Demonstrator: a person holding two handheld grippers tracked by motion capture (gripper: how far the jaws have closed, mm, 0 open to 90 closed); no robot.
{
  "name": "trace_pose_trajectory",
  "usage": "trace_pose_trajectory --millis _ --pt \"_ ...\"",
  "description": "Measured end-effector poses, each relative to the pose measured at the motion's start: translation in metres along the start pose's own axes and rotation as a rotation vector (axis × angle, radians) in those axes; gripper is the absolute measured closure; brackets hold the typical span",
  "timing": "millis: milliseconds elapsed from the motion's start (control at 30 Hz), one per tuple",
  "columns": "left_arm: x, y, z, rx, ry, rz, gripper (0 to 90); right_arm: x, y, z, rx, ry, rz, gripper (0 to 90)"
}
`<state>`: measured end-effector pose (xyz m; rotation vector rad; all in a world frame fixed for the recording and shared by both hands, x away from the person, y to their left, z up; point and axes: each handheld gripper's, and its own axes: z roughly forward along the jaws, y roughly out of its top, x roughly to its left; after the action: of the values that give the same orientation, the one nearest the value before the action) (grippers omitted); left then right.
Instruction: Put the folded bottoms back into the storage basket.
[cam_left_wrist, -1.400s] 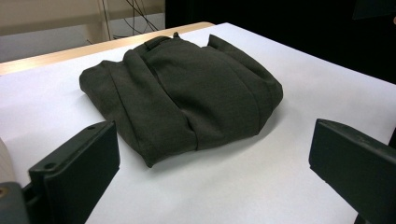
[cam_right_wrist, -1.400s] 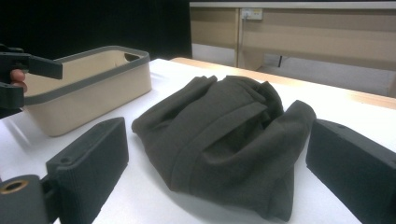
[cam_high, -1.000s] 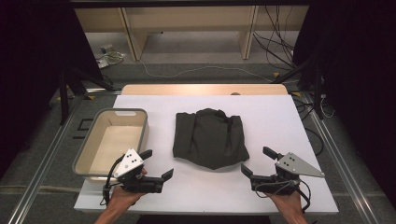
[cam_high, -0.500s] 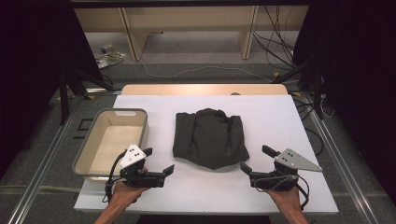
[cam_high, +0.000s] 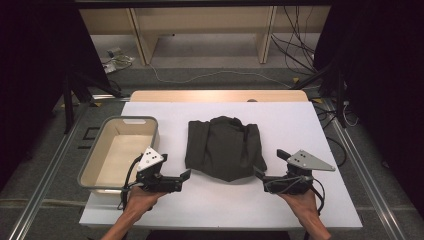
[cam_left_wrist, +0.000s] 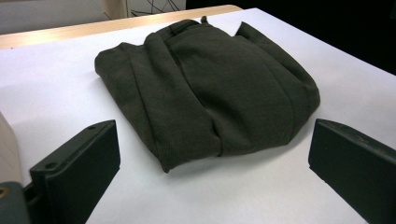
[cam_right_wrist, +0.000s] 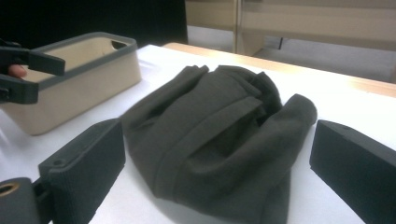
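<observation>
Garment (cam_high: 223, 148), dark green and folded, lies on the white table (cam_high: 300, 120) between two hand-held grippers, its near edge just ahead of both tools. Left gripper (cam_high: 183, 176) sits low at the table's near edge, jaws spread wide with nothing between them, pointing toward the cloth's near left corner; in the left gripper view the folded cloth (cam_left_wrist: 210, 84) lies just beyond the open jaws, not touched. Right gripper (cam_high: 270, 165) mirrors it on the other side, jaws also wide apart and empty, its tips close to the cloth's near right corner. Behind the left gripper stands a beige bin (cam_high: 118, 150) with a grey rim, beside the garment
</observation>
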<state>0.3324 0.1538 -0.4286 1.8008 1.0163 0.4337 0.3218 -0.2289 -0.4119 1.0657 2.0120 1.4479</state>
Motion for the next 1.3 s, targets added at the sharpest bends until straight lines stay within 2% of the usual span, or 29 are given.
trace_pose_trajectory --millis 67,133,300,400,667,800,900,933,1100,1133,1300 --pt "0.005 0.002 0.004 0.008 0.007 -0.025 2.0 -0.002 0.002 0.003 0.011 -0.010 -0.004 3.8" --pt "0.007 0.003 0.007 0.009 0.012 -0.037 2.0 -0.006 0.004 0.007 0.025 -0.004 0.012 3.5" --pt "0.010 0.007 0.011 0.014 0.011 -0.070 2.3 -0.013 0.007 0.017 0.061 -0.012 0.013 3.4" --pt "0.011 0.010 0.023 0.047 0.014 -0.103 2.7 -0.020 0.009 0.027 0.109 -0.004 0.052 2.3" --pt "0.018 0.013 0.043 0.119 0.021 -0.131 3.3 -0.034 0.011 0.044 0.165 -0.003 0.102 1.0" --pt "0.022 0.015 0.048 0.141 0.035 -0.156 3.7 -0.037 0.012 0.049 0.189 -0.004 0.110 0.8" --pt "0.025 0.017 0.051 0.144 0.028 -0.169 3.9 -0.039 0.012 0.052 0.198 -0.003 0.122 0.8" --pt "0.027 0.018 0.054 0.152 0.042 -0.172 4.0 -0.042 0.013 0.055 0.201 -0.002 0.138 0.7" --pt "0.031 0.021 0.062 0.175 0.053 -0.205 4.4 -0.047 0.016 0.064 0.234 -0.010 0.151 0.6" --pt "0.032 0.022 0.066 0.185 0.060 -0.211 4.5 -0.050 0.017 0.069 0.256 0.001 0.178 0.5" --pt "0.036 0.024 0.077 0.223 0.083 -0.215 4.8 -0.057 0.021 0.079 0.277 -0.011 0.184 0.5"
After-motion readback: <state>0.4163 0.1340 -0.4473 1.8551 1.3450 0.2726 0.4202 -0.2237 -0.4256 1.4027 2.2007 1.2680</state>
